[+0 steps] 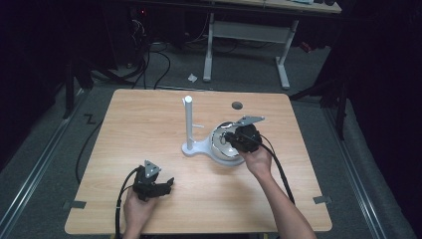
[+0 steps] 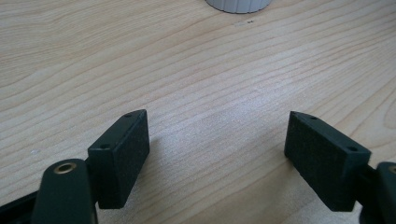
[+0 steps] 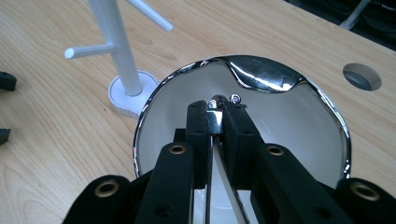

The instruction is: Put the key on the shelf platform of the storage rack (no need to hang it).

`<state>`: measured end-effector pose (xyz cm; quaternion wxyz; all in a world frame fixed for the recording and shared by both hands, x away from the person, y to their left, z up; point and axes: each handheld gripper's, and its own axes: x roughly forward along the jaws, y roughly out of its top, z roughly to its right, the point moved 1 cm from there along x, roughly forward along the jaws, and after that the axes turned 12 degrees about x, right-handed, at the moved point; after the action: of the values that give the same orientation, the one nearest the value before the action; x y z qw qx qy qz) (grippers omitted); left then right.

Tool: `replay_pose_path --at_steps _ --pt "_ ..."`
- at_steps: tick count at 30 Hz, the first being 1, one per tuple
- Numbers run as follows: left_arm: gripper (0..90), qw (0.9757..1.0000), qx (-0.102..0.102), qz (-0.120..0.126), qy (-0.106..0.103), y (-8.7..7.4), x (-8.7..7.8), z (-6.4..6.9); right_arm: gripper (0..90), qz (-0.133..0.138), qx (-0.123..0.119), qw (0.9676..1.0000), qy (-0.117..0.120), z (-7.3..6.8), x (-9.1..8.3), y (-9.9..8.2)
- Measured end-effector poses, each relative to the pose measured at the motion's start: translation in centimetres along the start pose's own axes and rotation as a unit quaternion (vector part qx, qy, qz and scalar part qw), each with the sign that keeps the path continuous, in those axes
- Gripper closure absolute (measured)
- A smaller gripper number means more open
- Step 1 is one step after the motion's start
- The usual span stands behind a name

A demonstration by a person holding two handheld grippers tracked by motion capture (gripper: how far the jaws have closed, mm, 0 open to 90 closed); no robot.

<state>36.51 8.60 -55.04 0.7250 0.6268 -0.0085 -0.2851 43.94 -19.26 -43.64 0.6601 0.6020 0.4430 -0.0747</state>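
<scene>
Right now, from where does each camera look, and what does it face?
High view: above the person's side, facing forward and down on the table; both forearms show.
Left gripper view: on the left hand-held gripper, looking along open jaws at bare wood.
Right gripper view: on the right hand-held gripper, shut on a shiny metal strip over the white bowl.
Shared: the white stand.

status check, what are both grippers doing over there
Right hand-held gripper shut on thin shiny metal piece, over white dish with chrome rim. Left hand-held gripper open, nothing between jaws. White peg stand close beside dish.
</scene>
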Motion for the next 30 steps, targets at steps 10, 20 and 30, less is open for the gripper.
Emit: replay_pose_path --at_steps 10,20,30 --pt "22.5 1.0000 0.003 0.000 0.000 0.0 0.0 0.0 81.5 -0.006 0.008 0.9999 0.003 0.5 1.2 0.0" --pt "22.4 1.0000 0.004 -0.001 0.000 0.0 0.0 0.1 76.9 -0.006 0.014 0.9999 0.000 0.8 1.4 -0.1" --pt "22.4 1.0000 0.004 -0.001 0.000 0.0 0.0 0.1 73.7 -0.004 0.013 0.9999 -0.001 0.7 1.0 -0.1"
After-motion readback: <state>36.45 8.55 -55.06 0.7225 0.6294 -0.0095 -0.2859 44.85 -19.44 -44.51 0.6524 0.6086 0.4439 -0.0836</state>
